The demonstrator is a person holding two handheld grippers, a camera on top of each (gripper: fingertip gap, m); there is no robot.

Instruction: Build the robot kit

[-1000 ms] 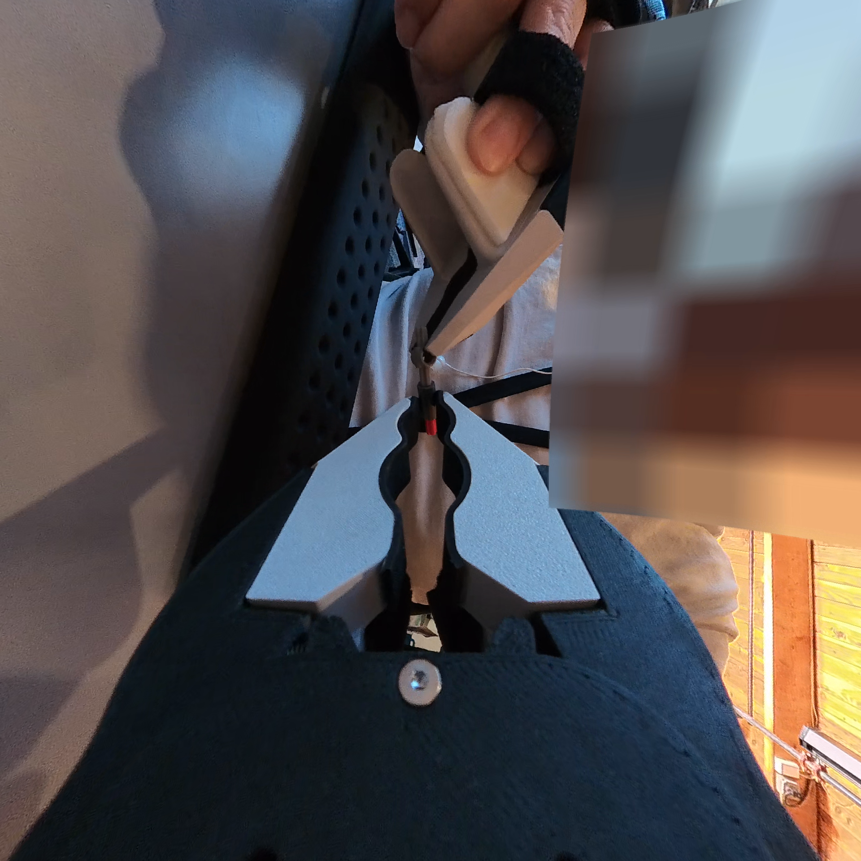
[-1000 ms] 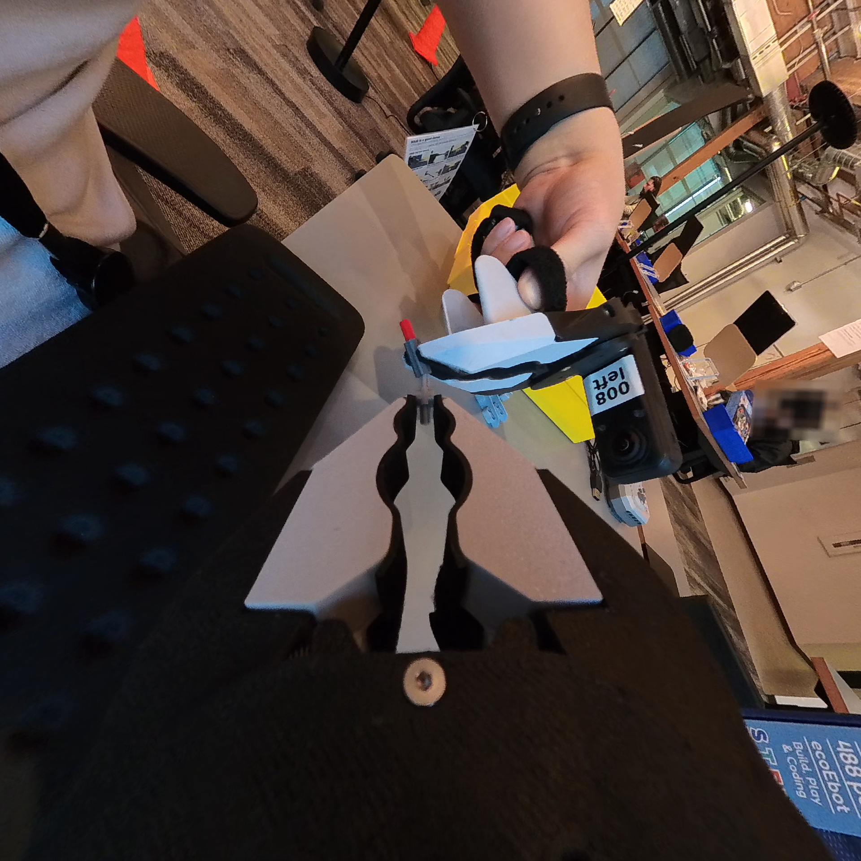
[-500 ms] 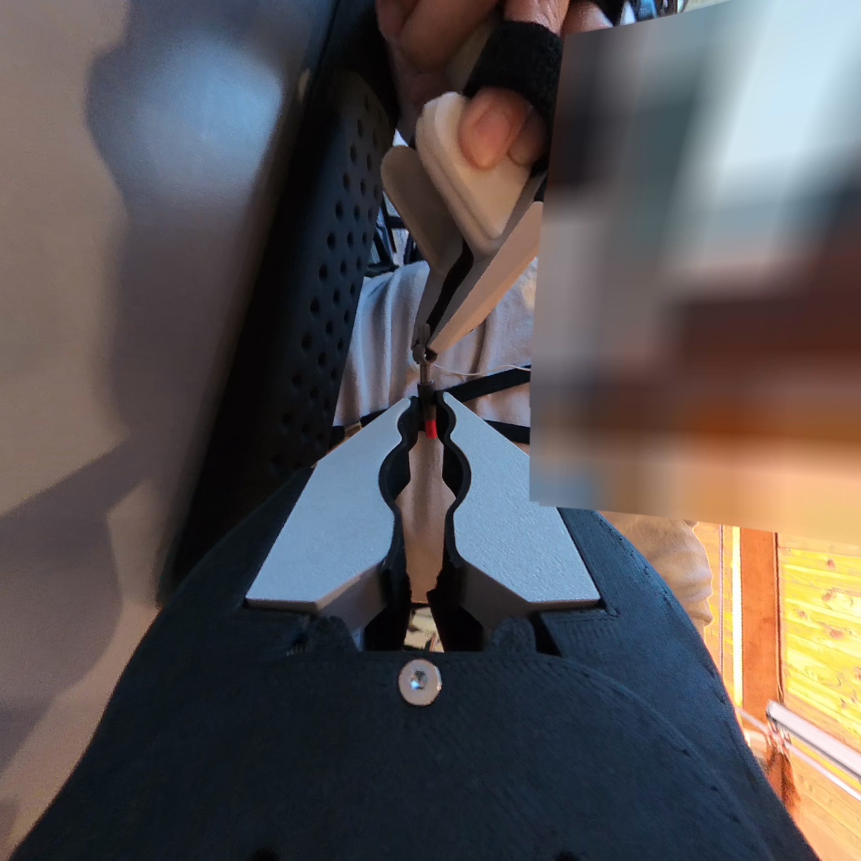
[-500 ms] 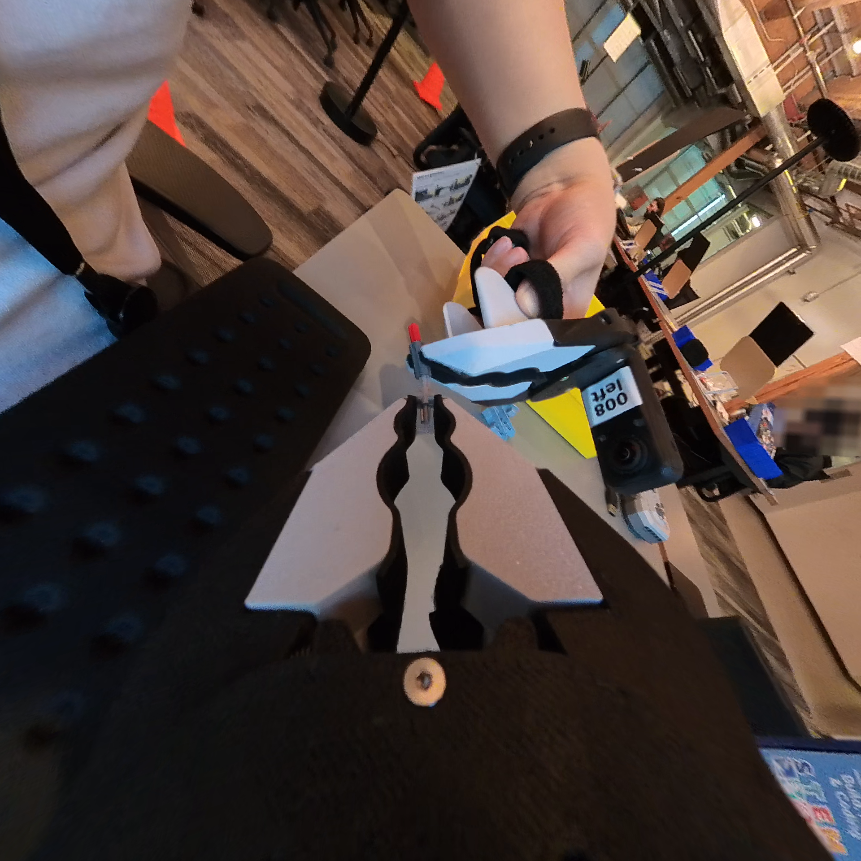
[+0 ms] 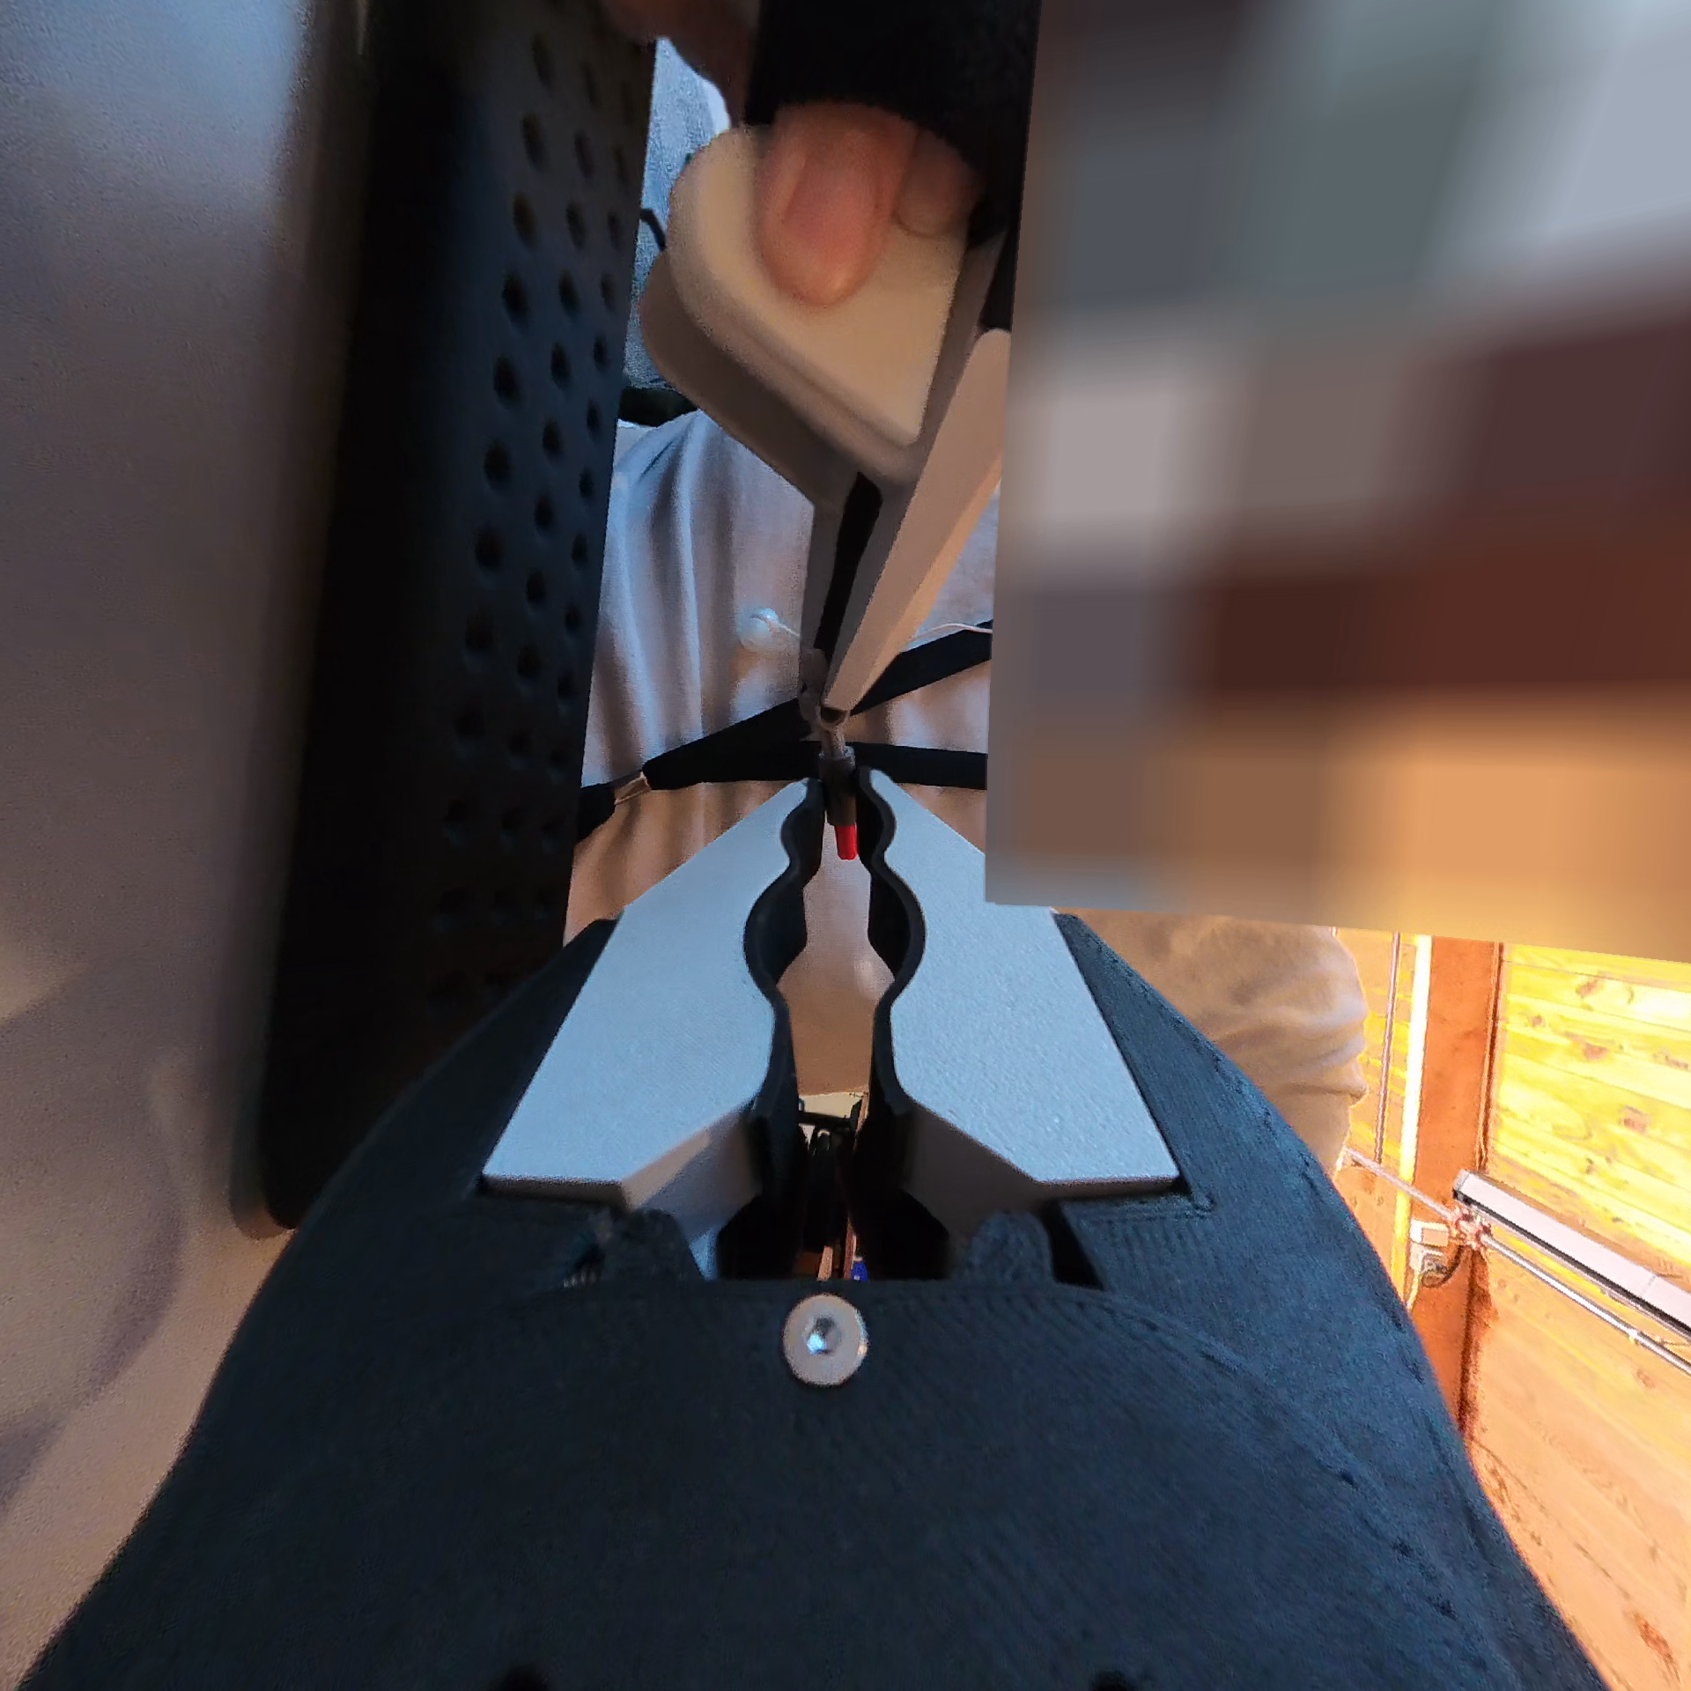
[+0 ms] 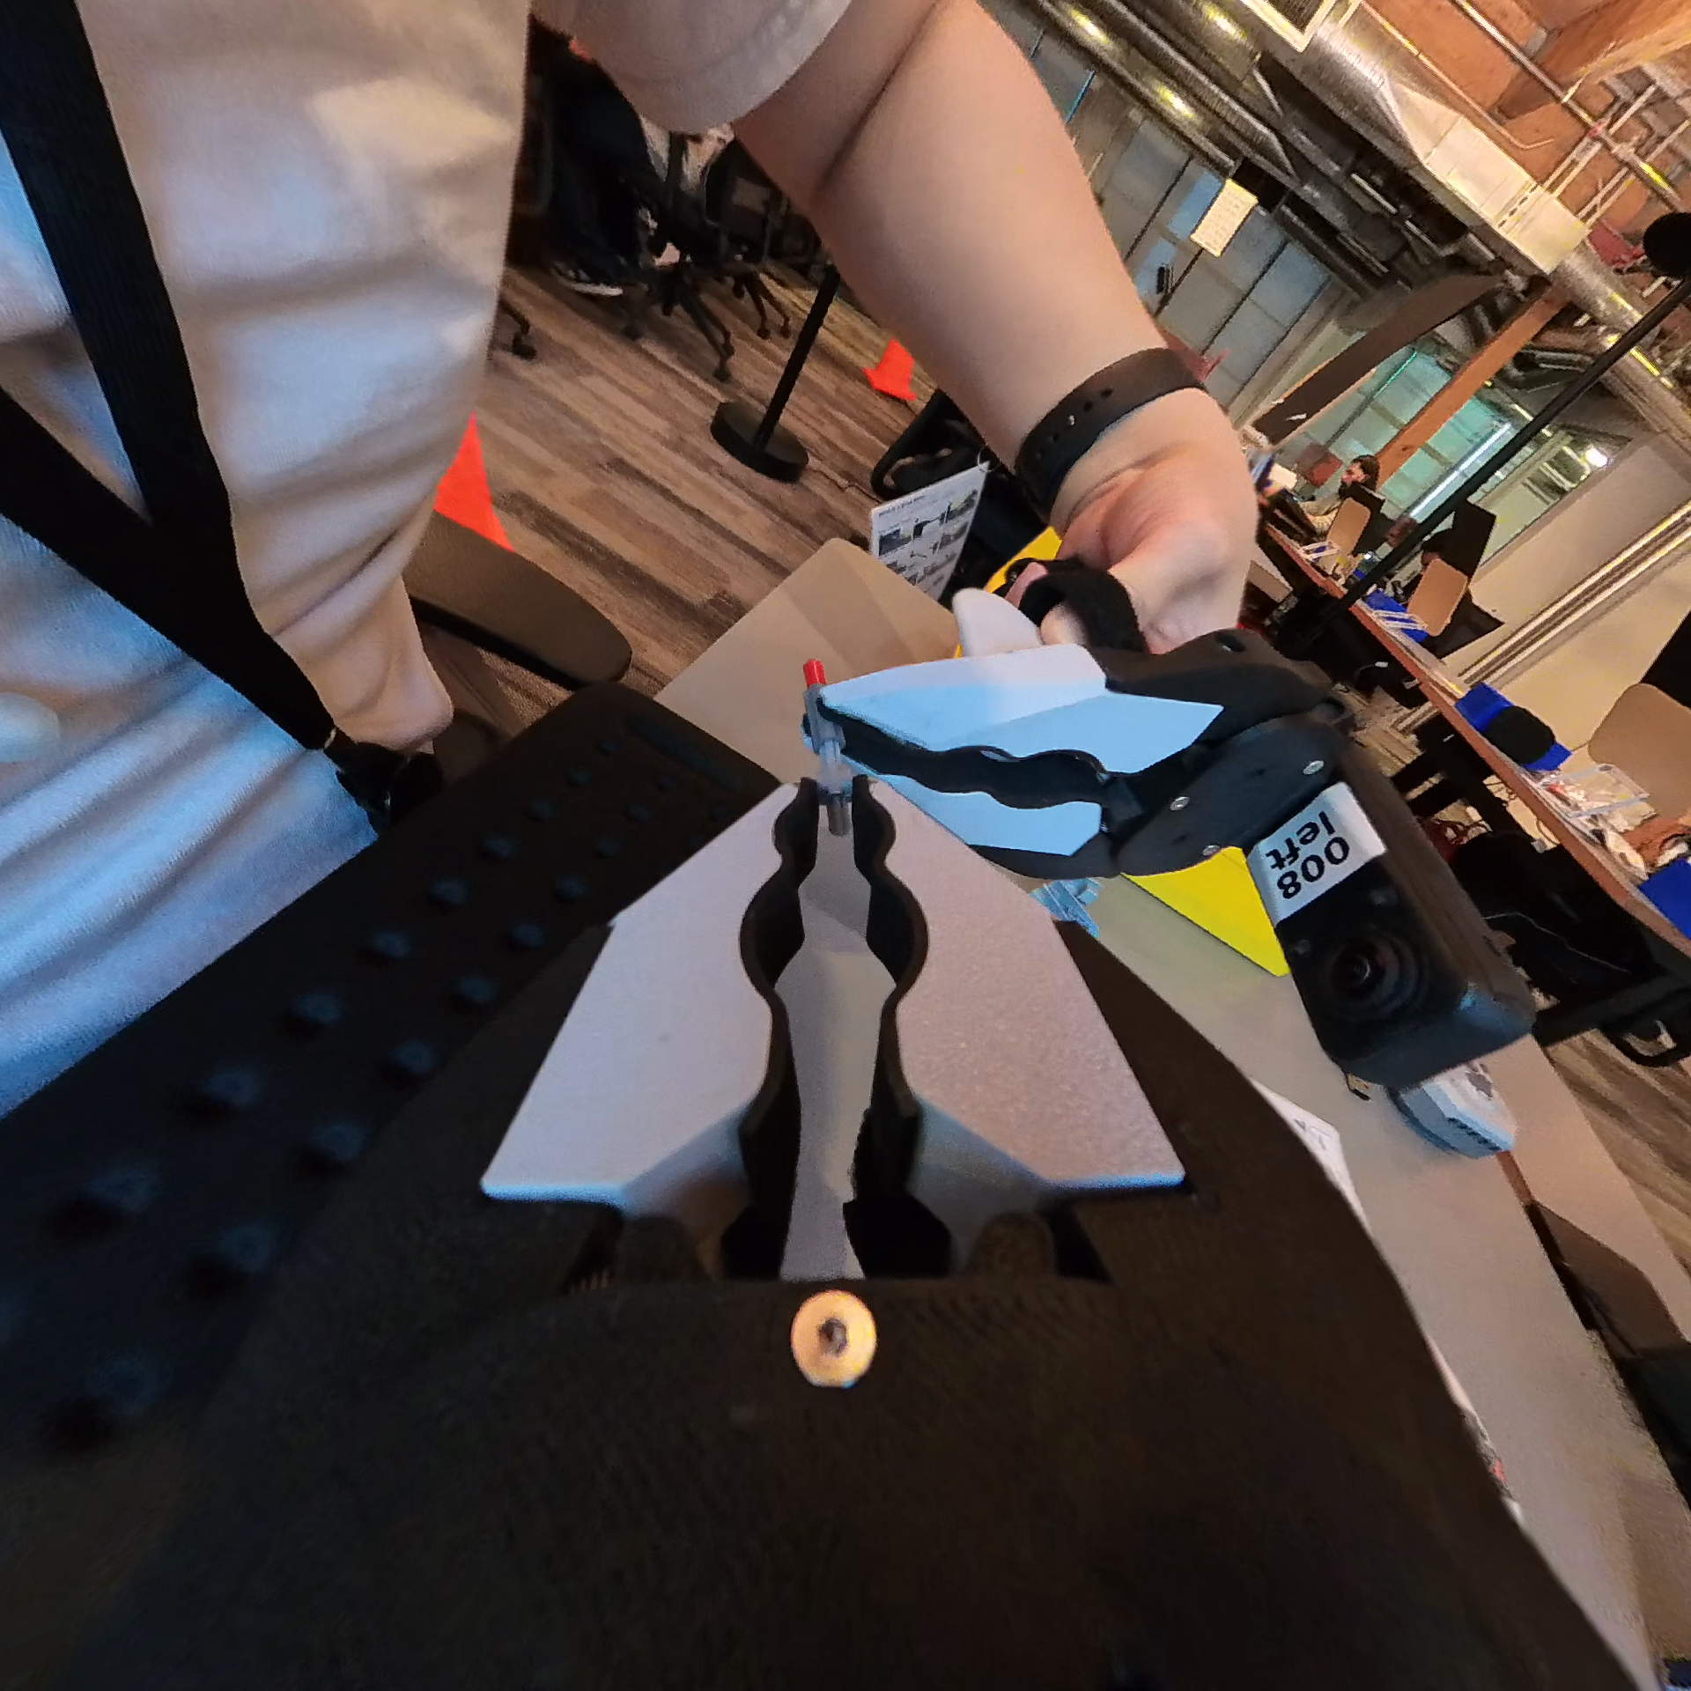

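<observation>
A small thin grey pin with a red end (image 5: 843, 828) is held between both grippers in the air. My left gripper (image 5: 837, 791) is shut on the red-ended part. My right gripper (image 5: 825, 706) comes down from above and pinches the grey end, tip to tip with the left. In the right wrist view my right gripper (image 6: 833, 794) is shut on the lower grey end of the pin (image 6: 829, 759). There my left gripper (image 6: 819, 732) reaches in from the right, with the red end sticking up above it.
A black perforated panel (image 6: 366, 915) lies close on the left, also in the left wrist view (image 5: 476, 549). A beige table (image 6: 823, 622) carries a yellow box (image 6: 1208, 906) and a light blue part (image 6: 1066, 897). The person's torso (image 6: 274, 274) is close behind. Both grippers' tips are close together, under 4 cm apart.
Both grippers stay shut on the pin and have moved together toward the person's torso. The right gripper looms larger in the left wrist view, and the right wrist view has tilted upward.
</observation>
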